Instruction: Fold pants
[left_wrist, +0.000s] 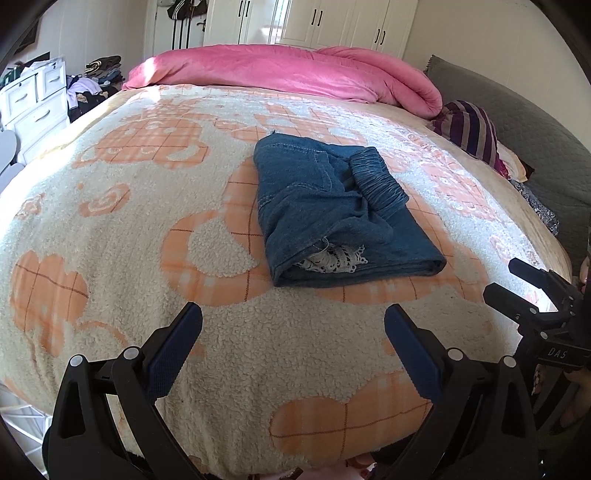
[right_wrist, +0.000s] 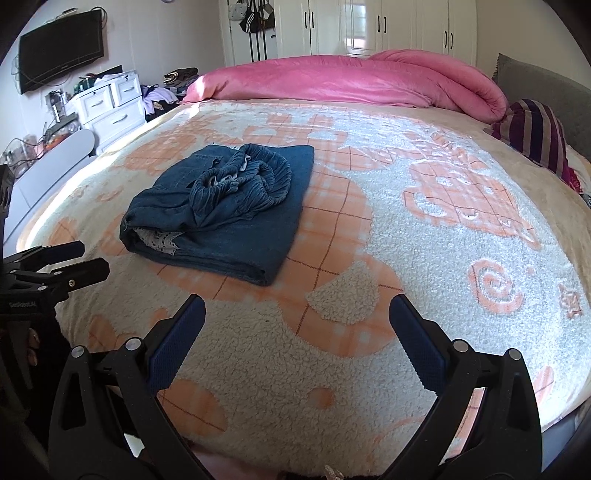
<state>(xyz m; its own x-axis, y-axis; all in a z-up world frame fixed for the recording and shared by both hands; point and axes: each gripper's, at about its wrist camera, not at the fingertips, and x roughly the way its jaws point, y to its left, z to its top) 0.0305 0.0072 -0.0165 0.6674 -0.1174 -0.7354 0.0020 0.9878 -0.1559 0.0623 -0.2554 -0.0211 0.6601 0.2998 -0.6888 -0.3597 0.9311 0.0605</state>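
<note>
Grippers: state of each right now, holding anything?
Left gripper: open, holding nothing, above the blanket.
Right gripper: open, holding nothing; the folded pants lie untouched.

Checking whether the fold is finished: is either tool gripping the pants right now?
No. Both the left tool and right tool are open over the blanket, apart from the folded pants.

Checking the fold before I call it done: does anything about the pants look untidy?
Mostly neat, but the pants have their elastic waistband bunched on top, and white lace trim pokes out of the near folded edge. Both claws hang open, clear of them.
</note>
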